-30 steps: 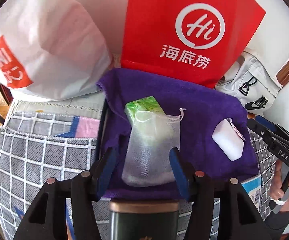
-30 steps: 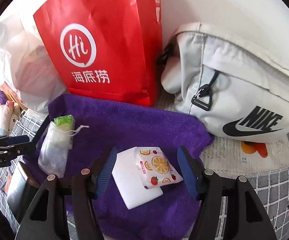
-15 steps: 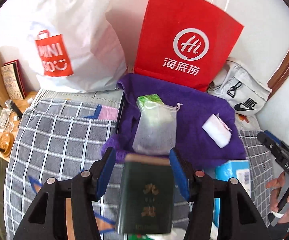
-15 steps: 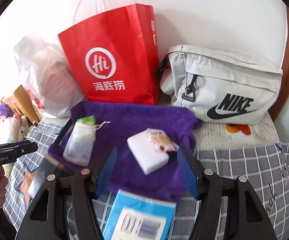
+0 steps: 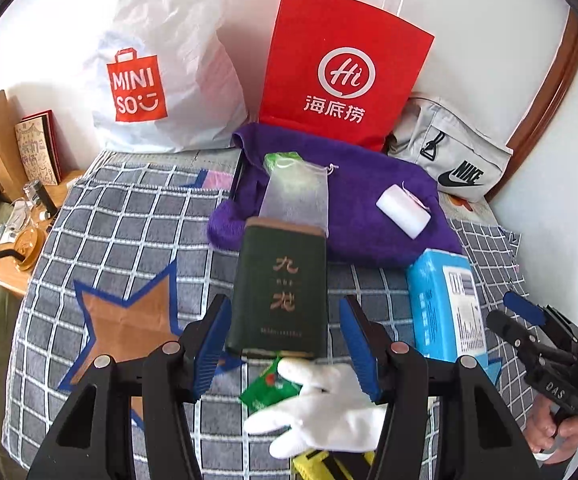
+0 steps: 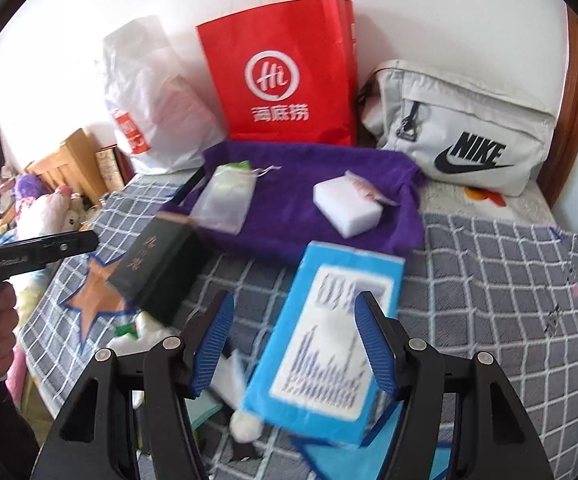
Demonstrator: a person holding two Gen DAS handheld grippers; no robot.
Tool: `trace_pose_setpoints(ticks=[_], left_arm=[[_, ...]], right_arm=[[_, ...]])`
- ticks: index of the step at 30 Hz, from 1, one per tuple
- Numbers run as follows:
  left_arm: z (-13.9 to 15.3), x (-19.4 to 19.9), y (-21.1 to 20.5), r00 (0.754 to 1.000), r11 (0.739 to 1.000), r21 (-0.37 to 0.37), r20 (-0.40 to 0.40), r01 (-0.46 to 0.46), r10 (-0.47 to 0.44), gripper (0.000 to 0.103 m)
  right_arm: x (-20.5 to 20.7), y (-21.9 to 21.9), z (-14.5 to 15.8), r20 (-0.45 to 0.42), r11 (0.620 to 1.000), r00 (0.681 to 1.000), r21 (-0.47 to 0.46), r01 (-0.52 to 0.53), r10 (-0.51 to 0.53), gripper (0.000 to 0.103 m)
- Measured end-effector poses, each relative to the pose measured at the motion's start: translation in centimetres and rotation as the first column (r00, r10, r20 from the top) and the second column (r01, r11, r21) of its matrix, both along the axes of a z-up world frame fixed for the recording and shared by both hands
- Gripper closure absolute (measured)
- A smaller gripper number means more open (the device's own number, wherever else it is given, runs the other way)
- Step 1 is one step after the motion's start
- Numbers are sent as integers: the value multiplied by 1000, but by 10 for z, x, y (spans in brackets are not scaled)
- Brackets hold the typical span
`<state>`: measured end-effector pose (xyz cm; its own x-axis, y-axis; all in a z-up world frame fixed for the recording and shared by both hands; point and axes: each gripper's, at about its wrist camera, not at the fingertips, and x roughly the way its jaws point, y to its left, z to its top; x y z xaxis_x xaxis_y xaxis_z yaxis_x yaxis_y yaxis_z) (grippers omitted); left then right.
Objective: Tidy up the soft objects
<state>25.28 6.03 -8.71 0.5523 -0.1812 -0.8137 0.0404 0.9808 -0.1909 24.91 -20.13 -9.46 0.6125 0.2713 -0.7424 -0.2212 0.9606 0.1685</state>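
Note:
A purple towel (image 5: 369, 184) (image 6: 289, 184) lies at the back of the bed. On it sit a mesh drawstring pouch (image 5: 295, 196) (image 6: 225, 196) with a green pack inside, and a white sponge (image 5: 403, 210) (image 6: 347, 206) with a small fruit-print sachet. My left gripper (image 5: 285, 340) is open, above a dark green box (image 5: 279, 292) (image 6: 157, 268) and a white glove (image 5: 321, 404). My right gripper (image 6: 295, 340) is open over a blue tissue pack (image 6: 329, 340) (image 5: 445, 304).
A red paper bag (image 5: 341, 68) (image 6: 285, 76), a white MINISO bag (image 5: 157, 64) and a grey Nike bag (image 6: 461, 128) stand against the wall. A checked blanket (image 6: 489, 288) covers the bed. A wooden bedside table (image 5: 13, 248) is at left.
Both grippers have pulled back from the purple towel toward the front of the bed. The green box, blue pack and white glove have come into view beneath them.

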Motion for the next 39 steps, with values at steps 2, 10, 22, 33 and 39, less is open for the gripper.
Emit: trace_pose_setpoints(ticks=[2, 10, 22, 33, 39], left_arm=[[-3, -9, 3, 1000, 1000, 1, -1, -9, 9, 49], [-31, -37, 26, 997, 998, -15, -42, -67, 66, 49], [-62, -64, 68, 993, 995, -33, -69, -95, 93, 49], [-72, -69, 80, 992, 993, -61, -88, -101, 96, 49], [-75, -72, 64, 993, 995, -64, -95, -71, 65, 49]], right_arm=[[-15, 9, -3, 2, 999, 1000, 11, -31, 31, 40], [-43, 67, -28, -40, 983, 983, 20, -181, 181, 41], [-42, 147, -78, -131, 942, 938, -52, -331, 322, 40], [-48, 140, -63, -74, 952, 952, -49, -302, 299, 91], [-67, 109, -26, 18, 965, 965, 14, -262, 262, 92]])
